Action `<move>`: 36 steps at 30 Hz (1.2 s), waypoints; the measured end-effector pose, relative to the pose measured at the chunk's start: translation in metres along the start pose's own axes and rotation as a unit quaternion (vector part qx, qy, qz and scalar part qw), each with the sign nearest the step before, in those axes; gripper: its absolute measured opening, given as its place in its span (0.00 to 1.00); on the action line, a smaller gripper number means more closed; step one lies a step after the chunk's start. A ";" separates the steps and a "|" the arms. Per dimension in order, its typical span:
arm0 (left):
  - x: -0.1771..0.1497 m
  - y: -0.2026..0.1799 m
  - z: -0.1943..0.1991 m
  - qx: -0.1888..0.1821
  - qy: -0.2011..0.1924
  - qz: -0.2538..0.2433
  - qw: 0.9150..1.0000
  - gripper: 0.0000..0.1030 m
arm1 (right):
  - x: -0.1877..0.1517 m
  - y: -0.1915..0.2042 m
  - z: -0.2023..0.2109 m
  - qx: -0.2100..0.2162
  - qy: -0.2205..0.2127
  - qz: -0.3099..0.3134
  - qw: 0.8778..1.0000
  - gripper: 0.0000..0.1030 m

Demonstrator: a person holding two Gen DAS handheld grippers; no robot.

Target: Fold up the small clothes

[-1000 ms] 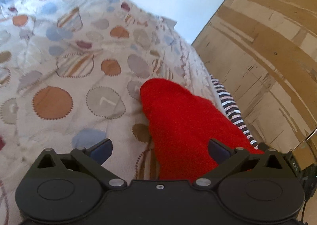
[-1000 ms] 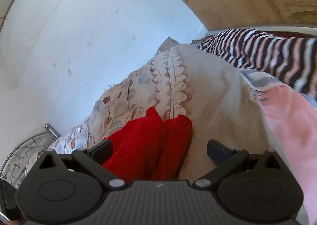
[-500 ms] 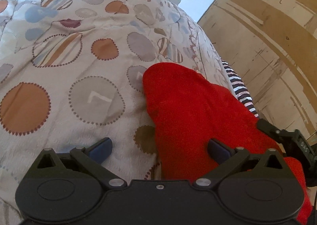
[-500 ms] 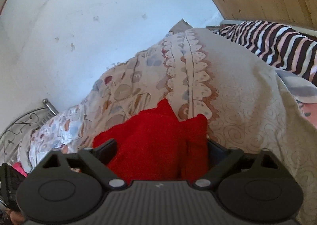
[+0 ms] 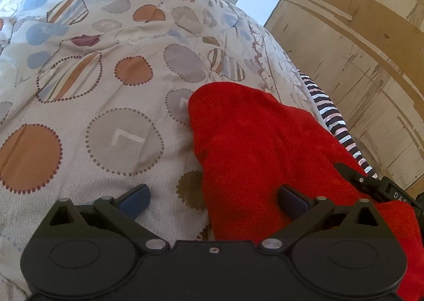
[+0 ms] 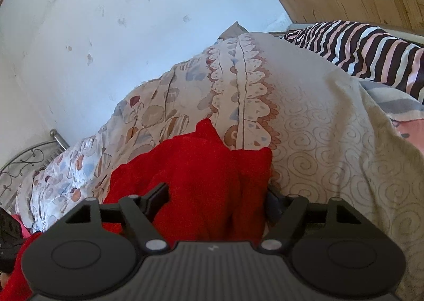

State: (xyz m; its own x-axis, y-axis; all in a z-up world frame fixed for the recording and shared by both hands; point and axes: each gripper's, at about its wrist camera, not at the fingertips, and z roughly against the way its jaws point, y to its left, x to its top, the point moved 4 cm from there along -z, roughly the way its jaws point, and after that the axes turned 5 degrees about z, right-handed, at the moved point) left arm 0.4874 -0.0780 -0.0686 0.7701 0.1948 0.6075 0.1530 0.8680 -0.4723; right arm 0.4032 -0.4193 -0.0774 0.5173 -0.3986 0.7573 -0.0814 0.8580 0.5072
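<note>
Metal bedframe scrollwork (image 6: 23, 163): far left edge of the right wrist view, beyond the bedding.

Patterned duvet (image 5: 106, 121): cream, printed with dotted circles in orange, grey and blue; scalloped heart border (image 6: 243, 94) runs along its edge. It carries everything here.

Left gripper (image 5: 213, 196): low over the duvet, jaws spread wide and holding nothing; left finger above bare duvet, right finger (image 5: 292, 201) over red cloth.

Red fleece garment (image 5: 265, 158): small, lying bunched on the duvet close to its right edge, reaching back under both tools.

Right gripper (image 6: 216, 201): jaws apart with a thick fold of the red fleece garment (image 6: 201, 179) between them; cloth touches both fingers, but whether they pinch it, cannot tell. Its black tip also shows at the right of the left wrist view (image 5: 371, 184).

Striped fabric (image 6: 357, 49): dark, white and pink, beside the duvet's right edge.

Plywood panel (image 5: 357, 49): far right.
</note>
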 end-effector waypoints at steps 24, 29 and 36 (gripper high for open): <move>0.001 -0.017 0.033 -0.085 -0.003 0.054 0.995 0.14 | 0.004 0.061 0.046 0.004 -0.061 0.093 0.994 0.35; 0.011 -0.027 0.091 -0.092 -0.042 0.077 0.992 0.12 | 0.012 0.112 0.069 0.035 -0.094 0.124 0.987 0.31; 0.023 -0.016 0.190 -0.052 -0.122 0.066 0.989 0.12 | 0.013 0.187 0.061 0.137 -0.097 0.086 0.982 0.29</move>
State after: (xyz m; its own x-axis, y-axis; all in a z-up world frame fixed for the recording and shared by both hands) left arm 0.3848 -0.0008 0.0740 0.6175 0.4184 0.6660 0.1342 0.7783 -0.6133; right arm 0.3427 -0.2841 0.0527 0.3053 -0.3326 0.8923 -0.3942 0.8088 0.4364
